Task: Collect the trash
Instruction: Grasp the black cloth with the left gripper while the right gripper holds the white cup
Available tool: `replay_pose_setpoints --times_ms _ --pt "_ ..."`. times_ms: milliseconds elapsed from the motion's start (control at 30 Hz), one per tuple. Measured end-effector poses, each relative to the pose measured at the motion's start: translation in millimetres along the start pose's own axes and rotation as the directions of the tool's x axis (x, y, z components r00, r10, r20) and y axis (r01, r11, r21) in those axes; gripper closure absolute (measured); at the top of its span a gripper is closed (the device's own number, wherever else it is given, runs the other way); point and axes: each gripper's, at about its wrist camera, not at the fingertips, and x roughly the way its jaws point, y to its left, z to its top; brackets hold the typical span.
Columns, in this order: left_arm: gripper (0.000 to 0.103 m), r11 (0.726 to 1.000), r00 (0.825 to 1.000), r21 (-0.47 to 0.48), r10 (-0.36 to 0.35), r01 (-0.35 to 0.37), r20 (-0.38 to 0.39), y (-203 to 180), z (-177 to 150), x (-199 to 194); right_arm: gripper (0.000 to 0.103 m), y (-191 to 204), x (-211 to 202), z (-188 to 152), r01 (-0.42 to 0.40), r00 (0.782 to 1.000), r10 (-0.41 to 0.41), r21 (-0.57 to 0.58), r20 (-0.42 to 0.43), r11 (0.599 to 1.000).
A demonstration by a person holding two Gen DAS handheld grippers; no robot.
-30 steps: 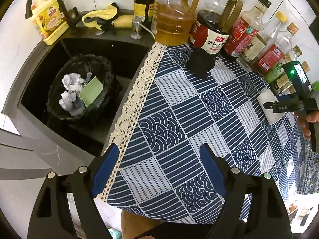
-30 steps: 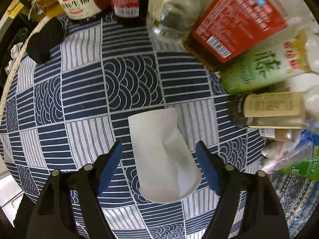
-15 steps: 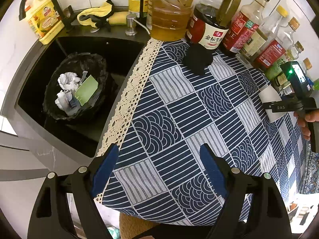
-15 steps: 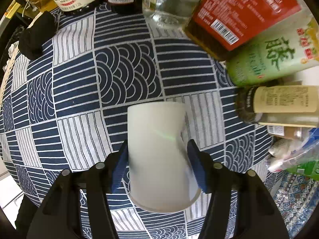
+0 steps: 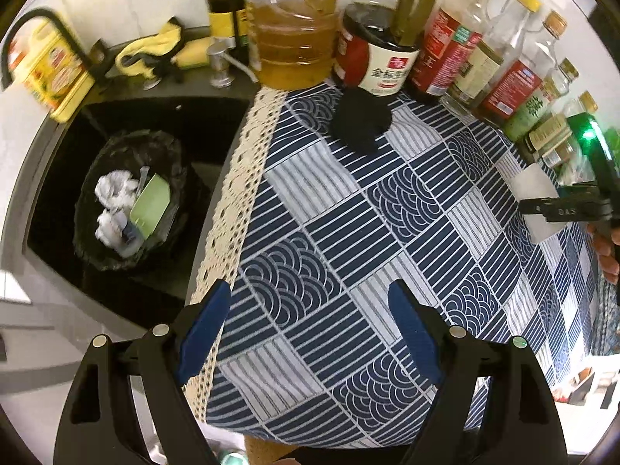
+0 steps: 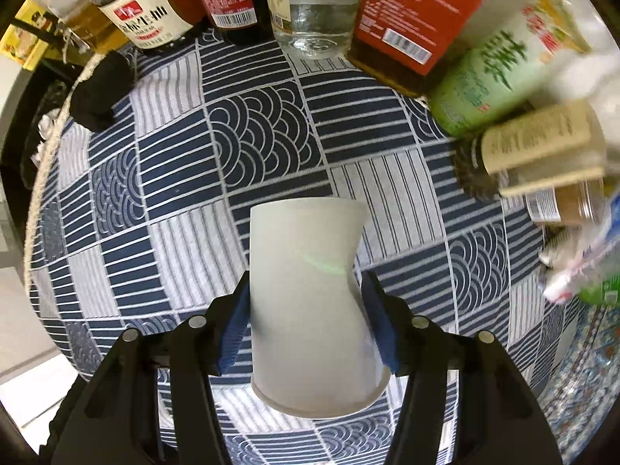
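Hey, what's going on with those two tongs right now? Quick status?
Right tongs shut on white paper cup, its side dented. Left tongs open, empty, above the tablecloth. Black lump lies between cup and bin.

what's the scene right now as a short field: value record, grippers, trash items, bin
right gripper: shut on the white paper cup, cup dented on one side
left gripper: open, holding nothing, above the near edge of the tablecloth
black wad: lying on the tablecloth near the soy sauce bottle, untouched
trash bin: black-lined, standing in the sink; holds crumpled white paper and a green carton
bottles: row along the back and right edge of the cloth
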Motion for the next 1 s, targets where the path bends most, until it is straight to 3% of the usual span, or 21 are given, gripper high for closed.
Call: replay_pose_setpoints --times_ms 233,433,767,1000 --pt "0.022 0.991 1.000 0.131 -0.021 0.022 -0.010 -14.5 32.7 17.5 0.047 -5.8 -20.0 -37.1 -0.070 0.997 0.064 0.126 0.050 0.990" --pt "0.022 0.967 0.999 0.250 -0.033 0.041 -0.037 -27.4 70.3 43.6 0.047 -0.8 -41.6 -74.9 -0.131 0.988 0.108 0.245 0.107 0.961" --pt "0.022 0.926 0.996 0.377 -0.002 0.035 -0.088 -43.1 127.7 95.8 0.047 25.8 -34.6 -116.5 -0.219 0.974 0.175 0.432 0.141 0.875" --pt "0.022 0.890 0.996 0.456 0.036 0.004 -0.079 -52.3 151.1 123.3 0.047 41.5 -28.0 -135.9 -0.236 0.971 0.185 0.524 0.149 0.818"
